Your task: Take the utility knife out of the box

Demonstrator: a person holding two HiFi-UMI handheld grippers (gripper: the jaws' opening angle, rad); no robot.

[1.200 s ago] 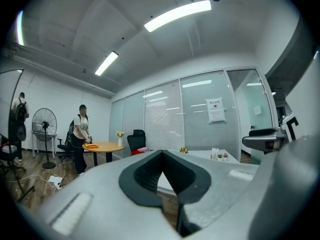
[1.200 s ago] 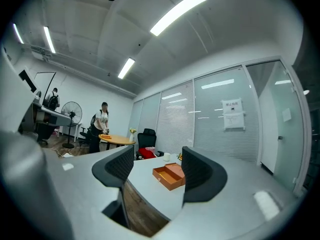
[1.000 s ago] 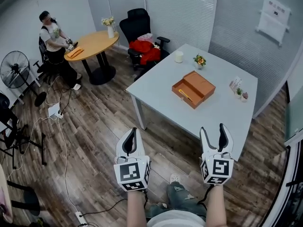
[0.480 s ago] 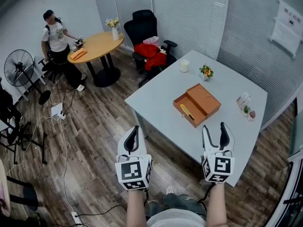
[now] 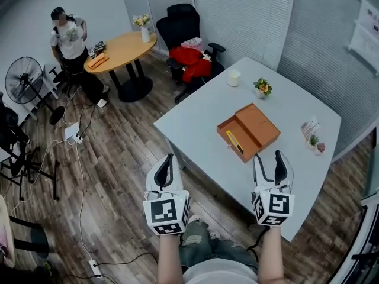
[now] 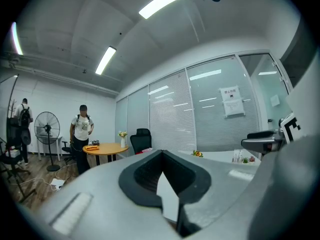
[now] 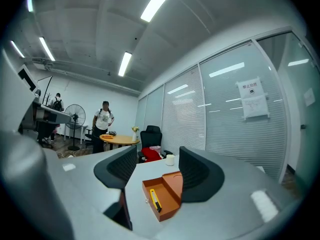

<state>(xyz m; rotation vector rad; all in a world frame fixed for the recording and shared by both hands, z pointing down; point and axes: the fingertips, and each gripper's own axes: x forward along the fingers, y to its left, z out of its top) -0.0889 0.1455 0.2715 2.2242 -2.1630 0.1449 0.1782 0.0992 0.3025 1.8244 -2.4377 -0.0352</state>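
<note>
Yellow utility knife (image 5: 235,142) flat in the tray half of the open orange box (image 5: 260,125), lengthwise, lid half folded out alongside. Too small in the head view for blade or slider to be made out; in the right gripper view (image 7: 156,200) shows a dark stripe down its back and nothing finer. Touched by neither gripper. Box (image 7: 176,183) toward the middle of a white table (image 5: 192,120), well apart from both grippers.

At the table's near edge, the right gripper (image 5: 269,161), jaws spread wide and holding nothing. Through the gap in its own view (image 7: 159,164), box and knife farther off on the table, not between the pads. Off the table's near corner, over wooden floor (image 5: 118,158), the left gripper (image 5: 166,165), jaws pressed together with nothing between. Same in its own view (image 6: 161,159), where the closed tips and white body hide most of the lower room. Marker cubes toward the camera, forearms cut off at the bottom edge.

Farther along the table: 1 white cup (image 5: 234,78), 1 small flower pot (image 5: 263,87), and a card stand (image 5: 310,128) with tiny plants beside it, print unreadable. Beyond: a black chair (image 5: 185,25) with a red cloth (image 5: 190,58) on its seat, a round wooden table (image 5: 121,49), and 1 person (image 5: 70,37) standing beside it, face blurred. On the glass wall, a paper sheet (image 5: 370,22), cut by the right edge, text unreadable.
</note>
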